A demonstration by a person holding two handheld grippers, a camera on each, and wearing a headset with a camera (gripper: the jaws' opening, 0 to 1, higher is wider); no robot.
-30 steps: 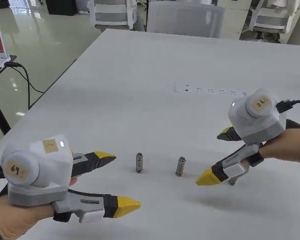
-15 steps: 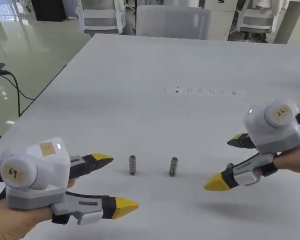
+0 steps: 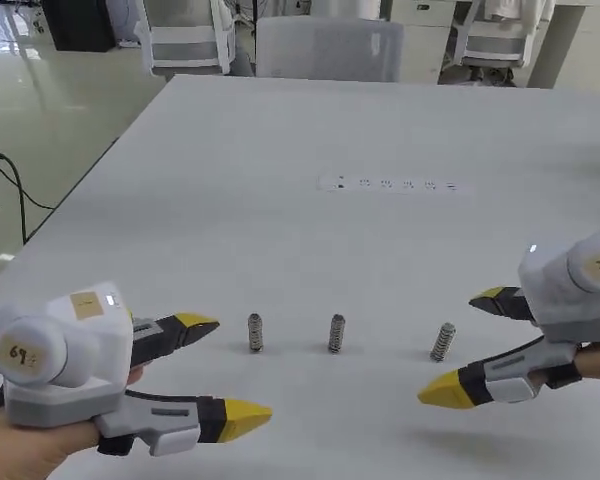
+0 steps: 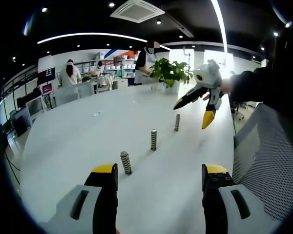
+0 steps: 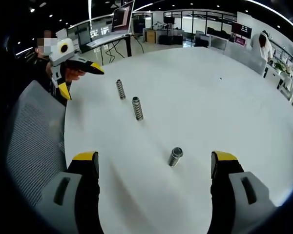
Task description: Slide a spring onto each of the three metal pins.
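Three springs stand upright in a row on the white table [image 3: 280, 200], spaced apart: left spring [image 3: 255, 333], middle spring [image 3: 336, 334], right spring [image 3: 442, 342]. Can't tell whether pins sit inside them. My left gripper [image 3: 238, 367] hovers near the left spring, jaws spread wide, nothing between them, tips pointing toward the row. My right gripper [image 3: 446, 347] hangs over the table, jaws wide apart too, nothing held. In the head view the right spring shows between its two yellow tips. In the right gripper view that spring stands between the jaws, touching neither. A power strip [image 3: 390, 184] lies farther back on the table, chairs [image 3: 325, 45] beyond the far edge.
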